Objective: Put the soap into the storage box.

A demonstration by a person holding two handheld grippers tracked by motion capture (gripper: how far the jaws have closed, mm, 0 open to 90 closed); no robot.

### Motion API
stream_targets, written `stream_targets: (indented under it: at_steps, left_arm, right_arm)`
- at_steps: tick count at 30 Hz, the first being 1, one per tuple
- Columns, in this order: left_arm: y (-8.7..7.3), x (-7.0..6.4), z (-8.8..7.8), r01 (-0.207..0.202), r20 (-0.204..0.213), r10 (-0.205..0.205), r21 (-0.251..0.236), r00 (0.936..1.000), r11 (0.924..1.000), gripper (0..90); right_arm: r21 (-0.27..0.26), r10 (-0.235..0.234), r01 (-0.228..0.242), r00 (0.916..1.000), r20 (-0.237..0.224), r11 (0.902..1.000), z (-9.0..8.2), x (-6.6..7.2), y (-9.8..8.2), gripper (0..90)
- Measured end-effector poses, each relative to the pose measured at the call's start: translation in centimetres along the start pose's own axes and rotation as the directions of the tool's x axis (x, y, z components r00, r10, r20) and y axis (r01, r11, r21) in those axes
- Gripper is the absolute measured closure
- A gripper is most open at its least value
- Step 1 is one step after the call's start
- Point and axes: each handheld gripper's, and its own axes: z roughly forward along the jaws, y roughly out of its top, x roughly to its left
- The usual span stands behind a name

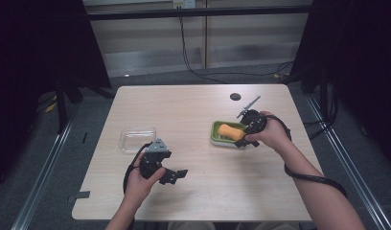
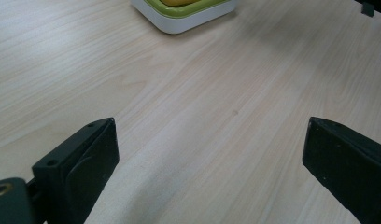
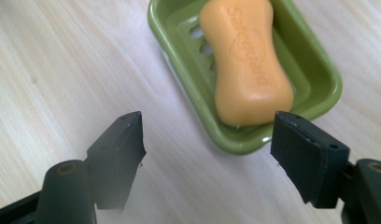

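Two right gripper (image 3: 207, 140) jaws spread, empty, just short of the soap (image 3: 247, 65) lying in the green dish (image 3: 319, 70). Left gripper (image 2: 209, 149) wide too, idle over bare table (image 2: 202, 93). Soap looks placed; next probably the clear lid (image 1: 137, 139).

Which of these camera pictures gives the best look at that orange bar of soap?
The right gripper view: the orange soap bar lies close up in the green soap dish, its embossed lettering visible. The high view shows it small, partly behind the right gripper. The left gripper view catches an orange sliver at its top edge.
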Motion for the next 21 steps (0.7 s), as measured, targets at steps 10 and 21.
stream_targets:
  at_steps: [10, 21]
  left_arm:
    - [0.0, -0.2, 0.1, -0.004, 0.004, 0.004, 0.004, 1.0000, 1.0000, 3.7]
    - [-0.1, -0.3, 0.3, -0.005, 0.005, 0.005, 0.013, 1.0000, 0.9999, 3.8]
  right_arm:
    - [-0.013, 0.009, -0.009, 0.9999, 0.005, 0.9999, -0.1, 0.8, -2.6, 23.5]
    - [-0.037, 0.012, -0.011, 0.9997, 0.020, 0.9992, 0.1, 1.9, -6.5, 21.7]
